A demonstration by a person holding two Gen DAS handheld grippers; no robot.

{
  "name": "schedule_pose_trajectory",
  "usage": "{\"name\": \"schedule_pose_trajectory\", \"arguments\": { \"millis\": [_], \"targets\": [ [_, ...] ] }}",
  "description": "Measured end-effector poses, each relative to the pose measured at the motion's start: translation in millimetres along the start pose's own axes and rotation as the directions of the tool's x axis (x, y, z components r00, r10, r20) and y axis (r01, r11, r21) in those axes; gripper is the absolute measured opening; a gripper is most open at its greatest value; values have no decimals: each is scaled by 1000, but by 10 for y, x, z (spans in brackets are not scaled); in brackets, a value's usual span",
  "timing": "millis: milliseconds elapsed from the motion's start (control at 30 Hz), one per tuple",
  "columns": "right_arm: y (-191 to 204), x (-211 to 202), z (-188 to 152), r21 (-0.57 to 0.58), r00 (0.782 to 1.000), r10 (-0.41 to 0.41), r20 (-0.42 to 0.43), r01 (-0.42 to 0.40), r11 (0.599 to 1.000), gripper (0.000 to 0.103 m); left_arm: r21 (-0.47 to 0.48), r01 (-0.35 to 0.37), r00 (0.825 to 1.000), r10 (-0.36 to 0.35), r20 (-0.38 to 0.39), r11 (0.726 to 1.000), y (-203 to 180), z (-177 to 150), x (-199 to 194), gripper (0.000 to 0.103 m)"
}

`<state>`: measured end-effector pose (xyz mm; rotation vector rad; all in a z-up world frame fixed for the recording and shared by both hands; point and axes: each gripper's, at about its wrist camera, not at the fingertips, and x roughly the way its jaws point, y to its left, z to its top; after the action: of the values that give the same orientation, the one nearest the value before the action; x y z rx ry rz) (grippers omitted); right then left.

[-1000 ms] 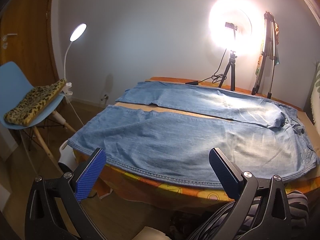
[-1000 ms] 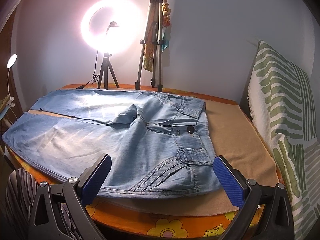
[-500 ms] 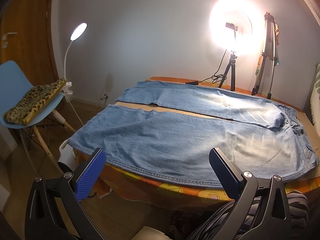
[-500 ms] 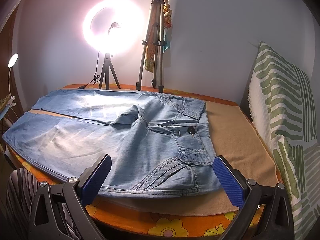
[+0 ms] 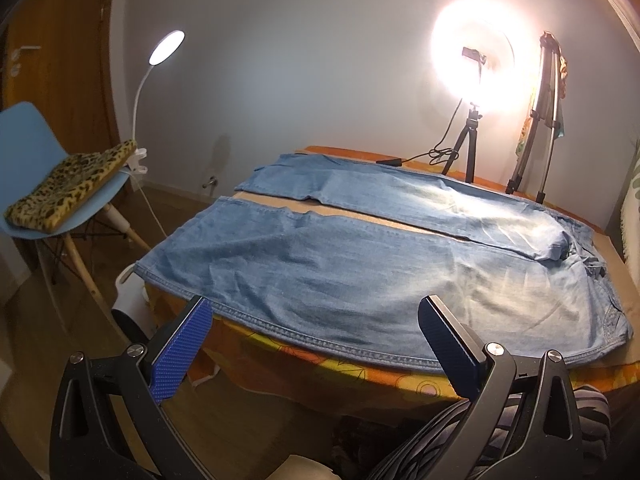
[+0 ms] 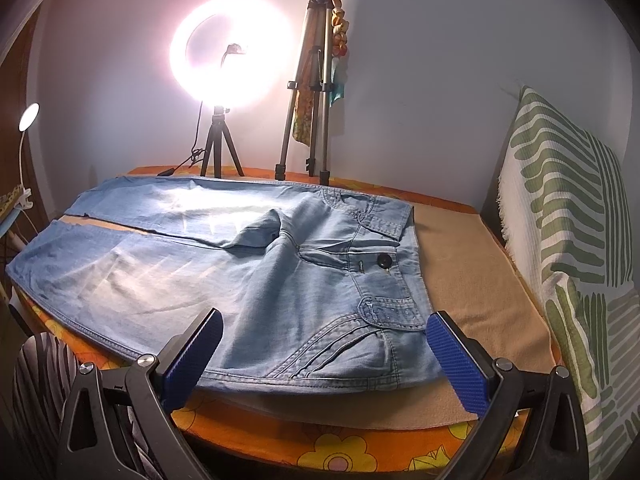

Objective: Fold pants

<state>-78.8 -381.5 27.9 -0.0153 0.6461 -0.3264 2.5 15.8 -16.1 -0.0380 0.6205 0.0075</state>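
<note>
Light blue jeans (image 5: 360, 272) lie spread flat on the table, legs apart and pointing left, waist to the right. In the right wrist view the waistband, black button and front pocket of the jeans (image 6: 304, 272) are close. My left gripper (image 5: 316, 336) hovers open just short of the near leg's lower seam, nothing between its blue pads. My right gripper (image 6: 320, 352) hangs open before the near hip corner of the waist, also holding nothing.
The table carries a beige mat (image 6: 472, 280) over an orange flowered cloth (image 6: 340, 452). A ring light on a tripod (image 5: 472, 92) and a folded tripod (image 5: 540, 120) stand at the far edge. A blue chair with a leopard cushion (image 5: 72, 184) sits left; a green-striped pillow (image 6: 580, 240) right.
Both grippers have crept slightly closer to the jeans; the cloth itself lies as before, and both stay open.
</note>
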Motion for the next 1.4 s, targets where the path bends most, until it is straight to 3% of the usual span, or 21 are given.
{"name": "schedule_pose_trajectory", "arguments": {
  "millis": [667,933,1067,1267,1400],
  "targets": [
    [5,-144,-26,13,1000,10,23,-10,1000,103,6,1,1000,-1,25,1000,61,-25,-130,102],
    [39,-223,139,-25,998,18,62,-17,1000,103,50,-10,999,8,47,999,157,20,-147,102],
    [57,-236,300,-68,995,44,95,-37,997,103,71,4,999,-7,33,997,231,108,-53,87],
    [103,-177,673,-150,981,138,140,-117,982,103,70,28,999,-30,33,997,370,358,65,78],
    [200,-18,984,-219,975,192,112,-165,962,102,77,40,999,-42,27,996,435,623,218,74]
  ]
}}
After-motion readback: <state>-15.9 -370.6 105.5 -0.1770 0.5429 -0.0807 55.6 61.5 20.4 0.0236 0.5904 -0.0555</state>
